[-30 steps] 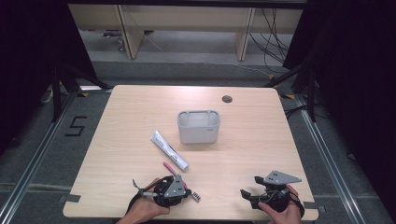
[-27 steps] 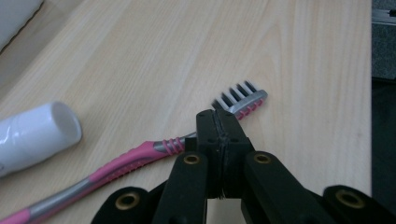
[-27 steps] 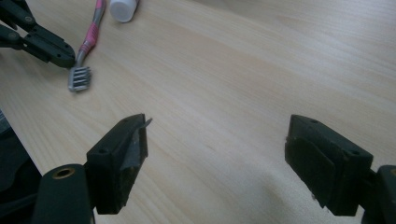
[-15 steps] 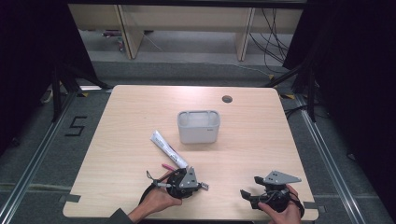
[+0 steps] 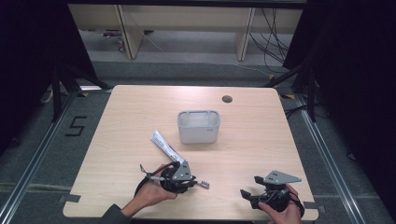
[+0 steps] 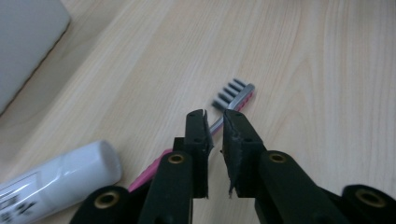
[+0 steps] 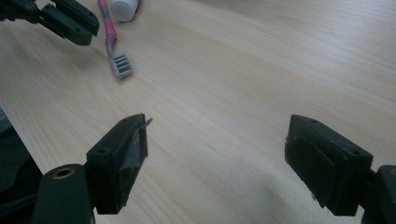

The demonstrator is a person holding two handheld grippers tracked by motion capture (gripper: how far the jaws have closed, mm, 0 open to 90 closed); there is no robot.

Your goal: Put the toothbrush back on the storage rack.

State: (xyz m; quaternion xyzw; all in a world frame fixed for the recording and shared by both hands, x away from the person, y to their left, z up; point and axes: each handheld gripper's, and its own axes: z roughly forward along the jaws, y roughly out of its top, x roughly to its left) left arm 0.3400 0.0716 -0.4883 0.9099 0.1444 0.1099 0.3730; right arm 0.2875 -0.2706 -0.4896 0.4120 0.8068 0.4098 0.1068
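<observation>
Since a second ago: left gripper [image 5: 198, 183] is sliding up the frame along the table [image 5: 140, 107] to the toothbrush [image 6: 233, 95], its jaws just opening a crack.
Left tongs: standing slightly apart, straddling the brush's neck without pinching it.
Right tongs: right gripper [image 7: 215, 154] is resting wide apart at lower right, holding nothing.
Toothbrush: lying flat at lower centre, bristle head poking right.
Handling: looking light, stiff, thin and slick; likely to roll, so I'd be taking it mid-handle.
Toothpaste tube [image 5: 164, 145]: lying just beyond, soft-looking.
Grey bin [image 5: 198, 126]: sitting farther back, centre.
Views: left gripper view is giving the jaw gap; high view is giving the overall layout.
</observation>
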